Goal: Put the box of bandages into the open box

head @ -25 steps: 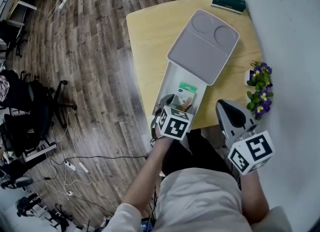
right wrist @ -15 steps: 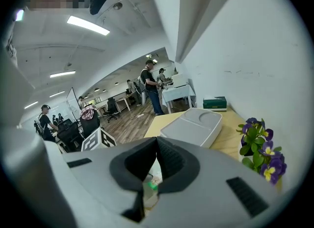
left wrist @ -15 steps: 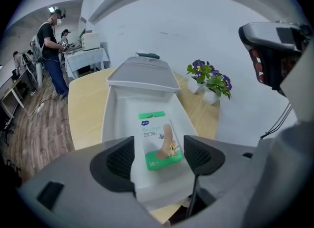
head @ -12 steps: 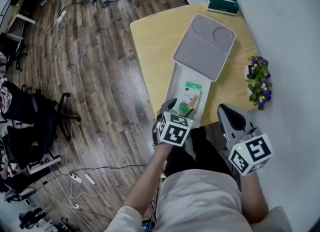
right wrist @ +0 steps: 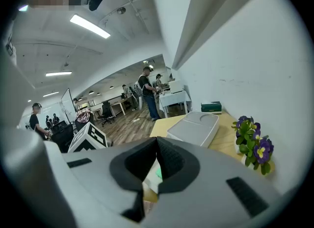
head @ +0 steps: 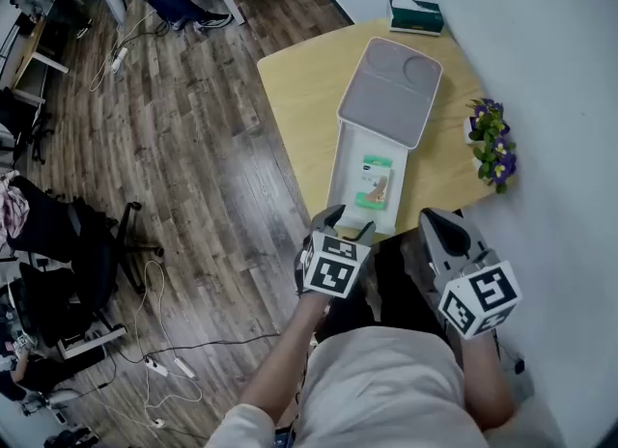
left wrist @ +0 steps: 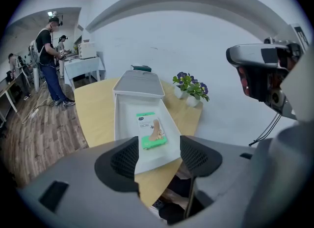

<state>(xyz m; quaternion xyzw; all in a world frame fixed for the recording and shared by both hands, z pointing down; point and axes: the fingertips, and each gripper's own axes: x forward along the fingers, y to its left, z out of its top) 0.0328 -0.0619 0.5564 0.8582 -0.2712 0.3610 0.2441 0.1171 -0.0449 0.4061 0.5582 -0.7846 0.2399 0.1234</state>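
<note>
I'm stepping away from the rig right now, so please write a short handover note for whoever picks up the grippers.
Left gripper: open and empty; its jaws have just been closing a little, with nothing between them. It is held short of the table's near edge.
Right gripper: shut, empty, off the table too.
Box of bandages: lies flat inside the open box, whose lid is folded back.
Done: the bandages are in.
Left: apparently nothing; neither gripper touches anything.

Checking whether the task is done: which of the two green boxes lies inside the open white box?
The flat, light-green bandage box; the dark green box sits on the far corner of the table.
</note>
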